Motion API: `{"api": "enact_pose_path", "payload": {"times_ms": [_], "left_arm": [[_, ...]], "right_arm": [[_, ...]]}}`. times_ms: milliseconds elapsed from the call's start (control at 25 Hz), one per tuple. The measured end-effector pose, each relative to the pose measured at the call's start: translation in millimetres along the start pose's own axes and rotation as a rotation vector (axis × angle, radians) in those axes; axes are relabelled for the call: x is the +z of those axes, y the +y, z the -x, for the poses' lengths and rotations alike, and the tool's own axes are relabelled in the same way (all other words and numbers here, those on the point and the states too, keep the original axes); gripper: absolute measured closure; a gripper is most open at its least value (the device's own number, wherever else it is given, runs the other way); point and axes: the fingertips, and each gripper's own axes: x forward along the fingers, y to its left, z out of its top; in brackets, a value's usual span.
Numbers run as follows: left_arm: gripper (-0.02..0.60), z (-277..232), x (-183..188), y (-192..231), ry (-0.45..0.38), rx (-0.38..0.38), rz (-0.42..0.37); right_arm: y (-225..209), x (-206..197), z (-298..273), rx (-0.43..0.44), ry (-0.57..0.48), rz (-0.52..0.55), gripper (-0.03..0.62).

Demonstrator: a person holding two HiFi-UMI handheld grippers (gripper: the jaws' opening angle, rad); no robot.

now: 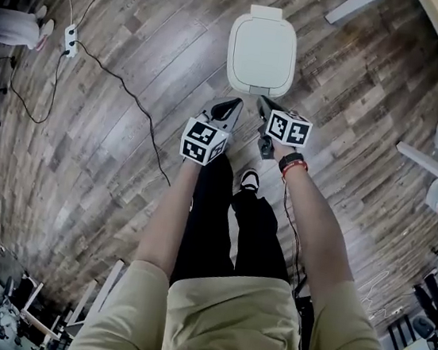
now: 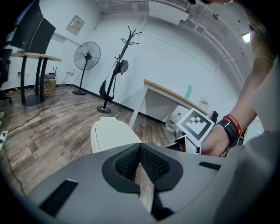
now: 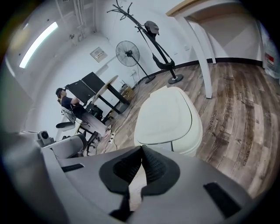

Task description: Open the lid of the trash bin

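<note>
In the head view, the white trash bin point(image 1: 261, 52) stands on the wooden floor point(image 1: 125, 158), just ahead of the person's shoe point(image 1: 250, 181) and well in from the floor's edges. Its lid point(image 1: 261, 46) lies flat and shut. The left gripper point(image 1: 229, 107) and the right gripper point(image 1: 264, 108) hang side by side just short of the bin's near rim, neither touching it. Each carries its marker cube, the left cube point(image 1: 204, 142) slightly nearer the person than the right cube point(image 1: 289, 127). A black cable point(image 1: 126, 90) runs across the floor to a power strip point(image 1: 70, 39) near the far left edge.

In the left gripper view, the left gripper point(image 2: 140, 147) has its dark ribbed fingers pressed together at the tips, with nothing between them. The bin point(image 2: 111, 133) sits just beyond them, lid down. To the right, the other gripper's cube point(image 2: 195, 124) and the hand point(image 2: 214, 142) holding it show, with a red band and a dark watch on the wrist. Farther back by the wall stand a fan point(image 2: 87, 56), a coat stand point(image 2: 118, 65) and a table point(image 2: 175, 94).

In the right gripper view, the right gripper point(image 3: 142, 149) also has its fingers closed on each other and holds nothing. The bin point(image 3: 168, 118) fills the middle just past the tips, its lid shut. The fan point(image 3: 127, 53) and coat stand point(image 3: 153, 26) stand behind it, and a person point(image 3: 65, 103) sits at the far left.
</note>
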Motion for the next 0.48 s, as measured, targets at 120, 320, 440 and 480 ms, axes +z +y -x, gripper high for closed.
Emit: {"api": "enact_pose_path", "payload": {"times_ms": [120, 320, 440, 480], "left_arm": [[0.558, -7.5, -5.5, 7.4, -0.002, -0.003, 0.007], [0.558, -16.7, -14.3, 14.9, 0.010, -0.012, 0.015], [0.558, -19.8, -20.1, 18.8, 0.018, -0.015, 0.022], [0.558, -19.6, -21.0, 20.2, 0.018, -0.015, 0.026]], "right_arm": [[-12.6, -5.1, -10.5, -0.022, 0.023, 0.004, 0.580], [-28.0, -11.7, -26.1, -0.048, 0.060, 0.029, 0.580], [-36.5, -11.1, -30.1, -0.085, 0.072, 0.064, 0.580], [-38.0, -11.6, -32.0, -0.089, 0.073, 0.068, 0.580]]}}
